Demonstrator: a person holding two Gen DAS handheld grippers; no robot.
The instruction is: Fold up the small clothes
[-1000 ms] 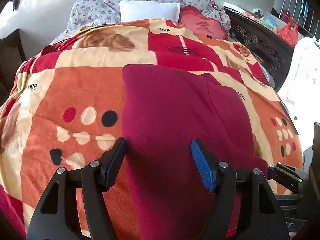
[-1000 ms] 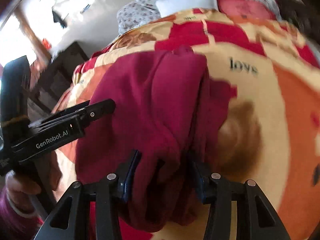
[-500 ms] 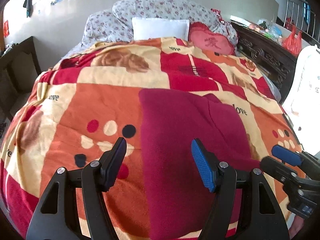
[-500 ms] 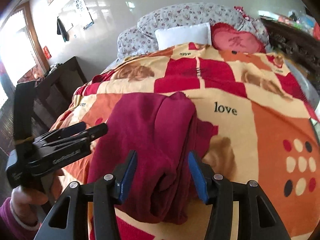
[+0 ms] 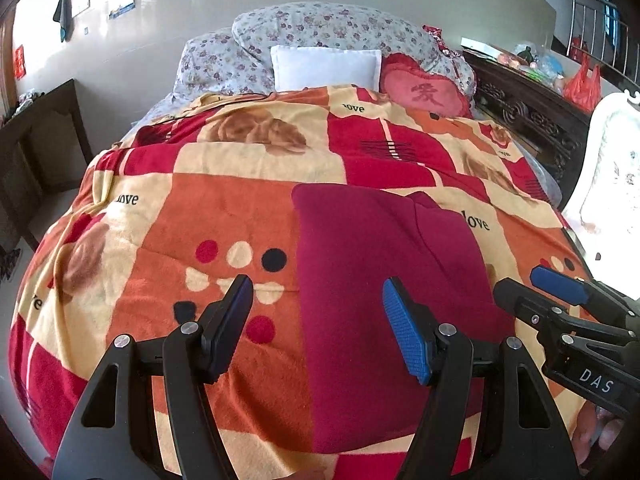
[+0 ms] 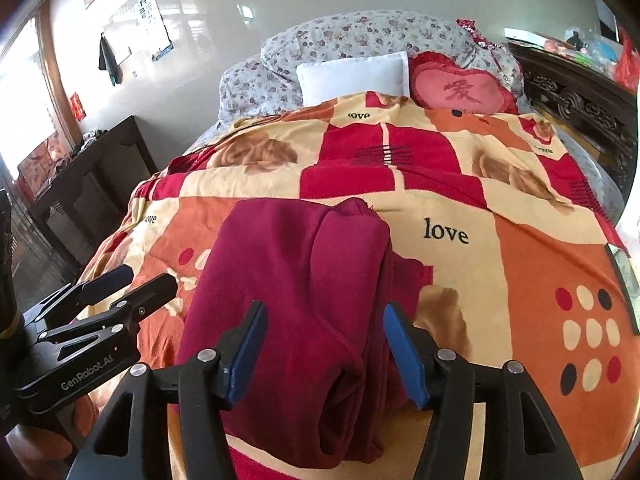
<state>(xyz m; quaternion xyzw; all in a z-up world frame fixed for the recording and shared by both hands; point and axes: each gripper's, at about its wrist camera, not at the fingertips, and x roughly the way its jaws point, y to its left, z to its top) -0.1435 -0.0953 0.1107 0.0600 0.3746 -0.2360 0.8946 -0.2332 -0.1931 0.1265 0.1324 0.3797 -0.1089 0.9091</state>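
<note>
A dark red garment [image 5: 384, 264] lies folded into a long strip on the patterned bed blanket [image 5: 224, 216]. In the right wrist view the garment [image 6: 296, 288] shows stacked layers along its right side. My left gripper [image 5: 318, 320] is open and empty, held above the garment's near left edge. My right gripper [image 6: 324, 340] is open and empty, held above the garment's near end. Each gripper shows in the other's view: the right one [image 5: 560, 304] at the lower right, the left one [image 6: 120, 284] at the lower left.
Floral pillows [image 5: 320, 28], a white pillow [image 5: 326, 66] and a red heart cushion [image 5: 424, 94] lie at the bed's head. A dark carved cabinet [image 5: 532, 116] stands along the right side. A dark table [image 6: 92, 176] stands on the left.
Both grippers have pulled back and up from the garment. The right gripper, earlier closed around the garment's bunched end, has let it go, and the garment now lies flat on the blanket.
</note>
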